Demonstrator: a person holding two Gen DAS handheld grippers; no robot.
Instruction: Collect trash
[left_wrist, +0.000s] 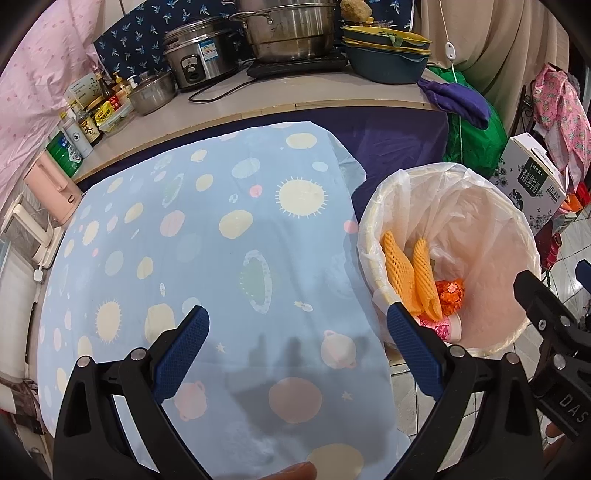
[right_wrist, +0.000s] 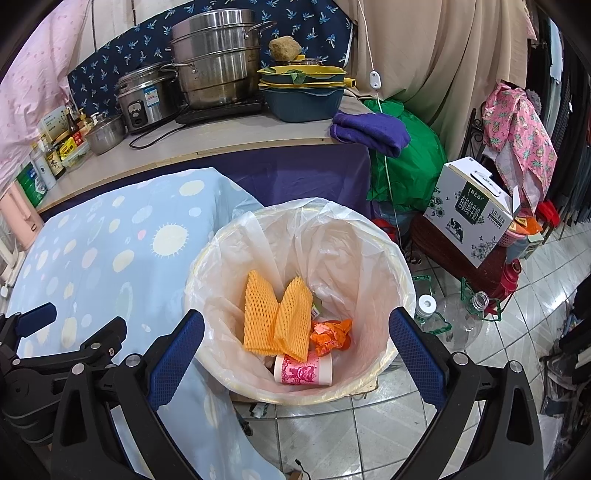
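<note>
Here your left gripper (left_wrist: 295, 332) and right gripper (right_wrist: 295, 336) hang with fingers spread, empty. At lower centre of the right view, the lined bin (right_wrist: 400, 280) holds orange foam nets (right_wrist: 275, 317), a wrapper (right_wrist: 330, 332) and a cup (right_wrist: 303, 371); beyond, pots (right_wrist: 214, 66) crowd the worktop (right_wrist: 221, 142).

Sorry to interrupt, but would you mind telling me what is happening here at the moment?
A person is collecting trash with two handheld grippers. Both the left gripper and the right gripper are open and empty. The right one hangs over a lined trash bin that holds two orange foam fruit nets, a crumpled orange wrapper and a pink-printed paper cup. The left one hangs over the planet-print tablecloth, where no trash shows.
</note>
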